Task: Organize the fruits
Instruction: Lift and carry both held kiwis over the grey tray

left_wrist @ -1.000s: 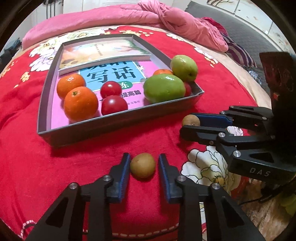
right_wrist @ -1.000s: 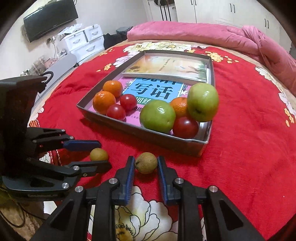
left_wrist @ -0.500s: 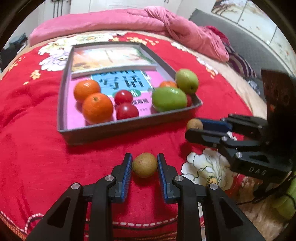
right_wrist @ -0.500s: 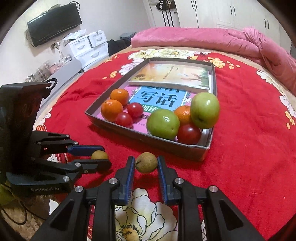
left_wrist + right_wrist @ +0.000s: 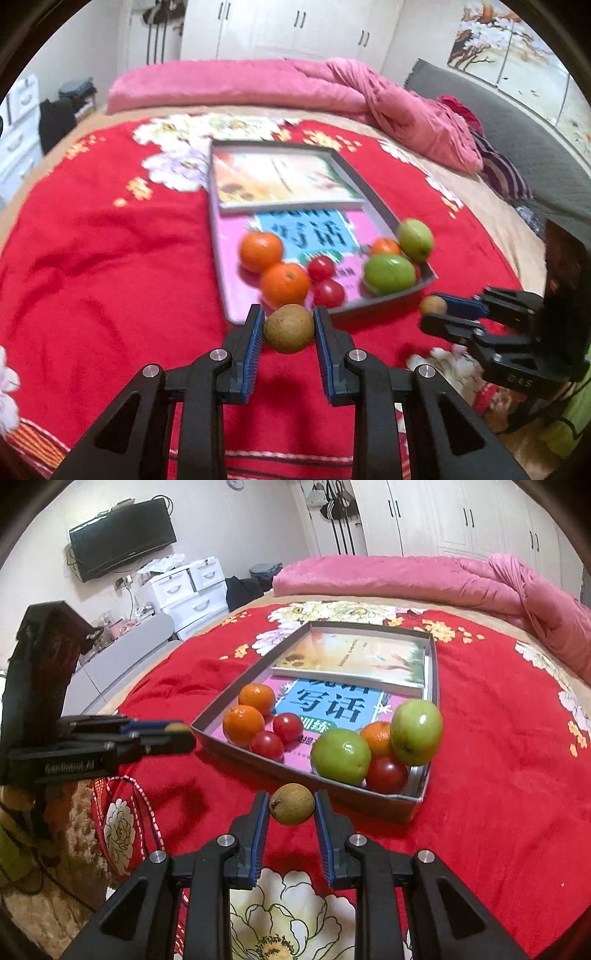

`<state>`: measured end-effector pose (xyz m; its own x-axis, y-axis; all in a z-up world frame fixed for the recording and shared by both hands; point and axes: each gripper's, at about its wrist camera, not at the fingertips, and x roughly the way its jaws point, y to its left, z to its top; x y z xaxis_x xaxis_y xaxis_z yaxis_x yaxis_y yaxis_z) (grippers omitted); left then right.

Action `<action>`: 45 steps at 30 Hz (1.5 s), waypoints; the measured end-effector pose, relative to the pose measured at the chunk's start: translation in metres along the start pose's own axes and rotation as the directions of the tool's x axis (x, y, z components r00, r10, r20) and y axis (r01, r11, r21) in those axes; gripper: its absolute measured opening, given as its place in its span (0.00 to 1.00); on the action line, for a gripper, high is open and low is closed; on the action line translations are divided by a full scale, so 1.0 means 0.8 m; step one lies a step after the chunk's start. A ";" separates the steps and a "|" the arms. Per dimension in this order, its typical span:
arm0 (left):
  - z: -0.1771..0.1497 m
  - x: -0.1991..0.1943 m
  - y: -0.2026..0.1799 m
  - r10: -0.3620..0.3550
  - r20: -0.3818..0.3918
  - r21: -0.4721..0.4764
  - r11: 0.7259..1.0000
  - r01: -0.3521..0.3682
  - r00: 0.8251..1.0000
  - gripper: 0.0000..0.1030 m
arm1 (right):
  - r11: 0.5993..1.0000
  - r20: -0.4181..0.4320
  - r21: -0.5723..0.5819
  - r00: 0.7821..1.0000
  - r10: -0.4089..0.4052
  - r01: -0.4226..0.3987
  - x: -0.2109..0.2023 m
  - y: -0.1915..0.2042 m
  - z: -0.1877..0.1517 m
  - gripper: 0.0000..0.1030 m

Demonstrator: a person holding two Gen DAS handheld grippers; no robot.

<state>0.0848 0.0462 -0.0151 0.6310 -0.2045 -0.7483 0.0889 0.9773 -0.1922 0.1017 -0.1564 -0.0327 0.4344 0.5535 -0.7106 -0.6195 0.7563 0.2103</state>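
My left gripper (image 5: pixel 289 328) is shut on a small brown round fruit (image 5: pixel 289 328) and holds it above the red bedspread, just before the near edge of the grey tray (image 5: pixel 384 305). My right gripper (image 5: pixel 291 805) is shut on a second brown fruit (image 5: pixel 291 804), lifted in front of the tray (image 5: pixel 388 805). The tray holds oranges (image 5: pixel 284 284), small red tomatoes (image 5: pixel 328 293) and two green fruits (image 5: pixel 388 274), lying on books. Each gripper shows in the other's view, the right one (image 5: pixel 434 314) at the right, the left one (image 5: pixel 177 733) at the left.
The tray lies on a bed with a red flowered spread (image 5: pixel 103 258). A pink quilt (image 5: pixel 332 88) is heaped at the far side. White drawers (image 5: pixel 184 587) and a wall television (image 5: pixel 122 539) stand beyond the bed. A book (image 5: pixel 354 659) fills the tray's far half.
Both grippers have closed on their brown fruits and lifted them off the bedspread. The left gripper has risen higher and moved toward the tray.
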 end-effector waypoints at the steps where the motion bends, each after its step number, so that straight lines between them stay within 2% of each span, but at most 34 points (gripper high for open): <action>1: 0.002 -0.001 0.004 0.014 0.011 0.000 1.000 -0.014 1.000 0.27 | 1.000 0.008 -0.003 1.000 0.001 -0.001 -0.002 0.001 0.001 0.24; 11: 0.016 0.006 0.026 0.043 0.033 -0.035 0.998 -0.042 0.999 0.27 | 1.000 0.052 -0.025 0.999 -0.006 0.008 -0.005 0.011 0.013 0.24; 24: 0.022 0.030 0.027 0.046 0.008 -0.035 0.998 -0.046 0.999 0.27 | 0.997 0.078 -0.070 0.997 -0.009 0.015 0.013 0.028 0.034 0.24; 45: 0.021 0.049 0.021 0.035 -0.021 -0.027 0.999 -0.036 0.999 0.27 | 0.997 0.103 -0.061 0.994 -0.043 0.049 0.024 0.016 0.057 0.24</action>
<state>0.1243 0.0555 -0.0371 0.6175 -0.1709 -0.7678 0.0454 0.9822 -0.1821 0.1318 -0.1203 -0.0133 0.5252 0.5537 -0.6462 -0.6362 0.7598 0.1340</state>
